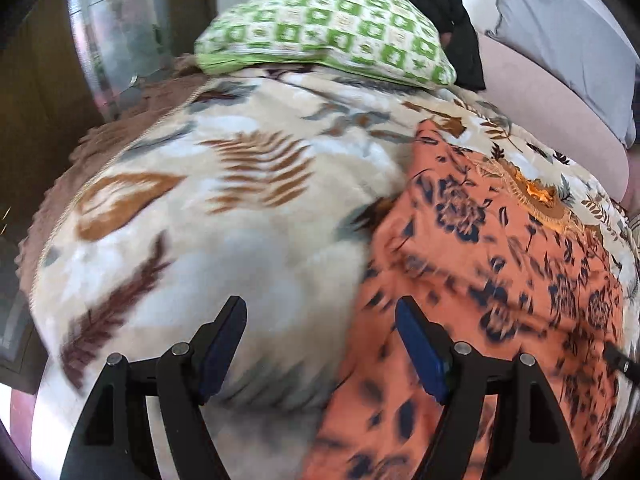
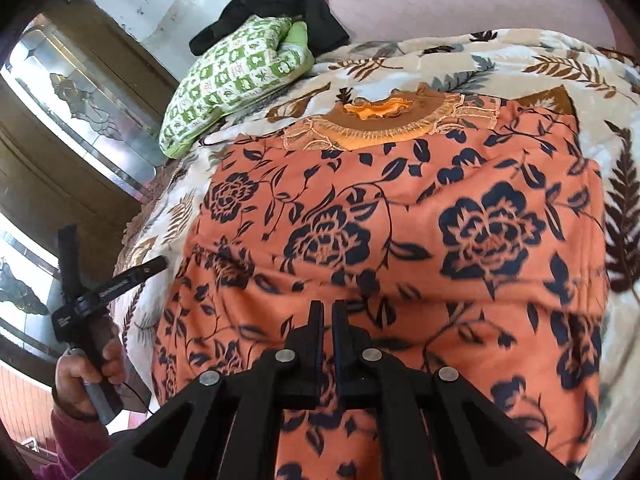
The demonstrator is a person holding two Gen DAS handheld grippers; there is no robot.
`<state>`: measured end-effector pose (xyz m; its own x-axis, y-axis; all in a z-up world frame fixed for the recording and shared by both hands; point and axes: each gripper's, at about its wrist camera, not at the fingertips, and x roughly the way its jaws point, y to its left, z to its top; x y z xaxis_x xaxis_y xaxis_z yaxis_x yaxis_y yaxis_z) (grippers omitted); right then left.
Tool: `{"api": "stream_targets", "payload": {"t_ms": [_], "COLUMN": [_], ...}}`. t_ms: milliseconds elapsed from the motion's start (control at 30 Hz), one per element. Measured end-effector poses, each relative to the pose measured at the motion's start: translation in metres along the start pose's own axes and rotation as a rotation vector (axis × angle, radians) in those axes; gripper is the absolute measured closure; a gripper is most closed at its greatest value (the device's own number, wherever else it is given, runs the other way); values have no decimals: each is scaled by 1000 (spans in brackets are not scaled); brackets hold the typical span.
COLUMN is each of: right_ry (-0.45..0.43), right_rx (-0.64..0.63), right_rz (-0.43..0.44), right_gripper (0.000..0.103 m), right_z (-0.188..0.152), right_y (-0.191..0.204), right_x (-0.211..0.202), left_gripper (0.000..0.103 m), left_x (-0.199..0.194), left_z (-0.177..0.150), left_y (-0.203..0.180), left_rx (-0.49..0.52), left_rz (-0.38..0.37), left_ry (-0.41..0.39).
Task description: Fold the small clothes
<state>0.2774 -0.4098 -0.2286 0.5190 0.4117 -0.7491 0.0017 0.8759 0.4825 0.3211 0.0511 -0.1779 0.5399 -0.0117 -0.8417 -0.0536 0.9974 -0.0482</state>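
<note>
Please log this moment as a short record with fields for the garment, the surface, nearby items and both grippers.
garment: orange floral top, spread flat, neckline away from the cameras
surface: leaf-print blanket
nearby: green checked pillow; black cloth behind it
left gripper: jaws open, empty, over the garment's edge
right gripper: jaws shut, nothing visibly held

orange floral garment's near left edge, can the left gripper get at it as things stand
Probably yes: the left gripper is open and empty just above the orange navy-flowered garment, whose edge lies bare on the leaf-print blanket with nothing on it.
</note>
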Motion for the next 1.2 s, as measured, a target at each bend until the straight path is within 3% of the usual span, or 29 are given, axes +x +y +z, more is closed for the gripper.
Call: {"api": "stream_targets", "payload": {"t_ms": [133,233,367,467,533,667,800,900,1000,1033,1100,1133,1200], "right_ry": [-47,-88,-126,-144,-140,-147,-156,-155,-155,-156,-156,-155,-157], "right_rx": [39,93,146,175,179,203,203,203,213,219,234,240,251], "right_rz": [13,20,35,36,19,9,-3,-12,-24,-23,-29,-31,-33], "right_gripper": [97,97,96,96,96,96,96,96,96,96,96,96,96], "right_z": [-15,-31,-55,-75,-88,-102,-109,-115,-121,-122,-125,-126,-127], "right_y": [-8,-21,-32,-40,-44,-55,-61,-64,-69,-72,-78,-80,-86], "right_x": [-19,-40,-64,-80,-88,-102,-111,-113,-115,-115,-115,-115,-114], "left_gripper": [26,26,26,26,26,26,26,26,26,28,54,60,81], "left_x": [-18,-37,-55,-62,-60,-50,-46,-44,-39,-34,-28,-25,-31], "left_z": [-37,-64,-97,-124,-141,-159,-162,-168,-170,-170,-172,-173,-174], "left_y": [32,40,37,29,20,12,7,4,-3,-3,-2,-3,-9], "left_rx": [-53,-37,16,48,60,21,-16,-61,-36,-37,-55,-43,9], "left_rz": [-85,-123,-133,-203,-194,-199,-148,-208,-175,-146,-175,-183,-195], "left_ry": [84,109,143,199,237,292,263,273,235,235,230,233,202]}}
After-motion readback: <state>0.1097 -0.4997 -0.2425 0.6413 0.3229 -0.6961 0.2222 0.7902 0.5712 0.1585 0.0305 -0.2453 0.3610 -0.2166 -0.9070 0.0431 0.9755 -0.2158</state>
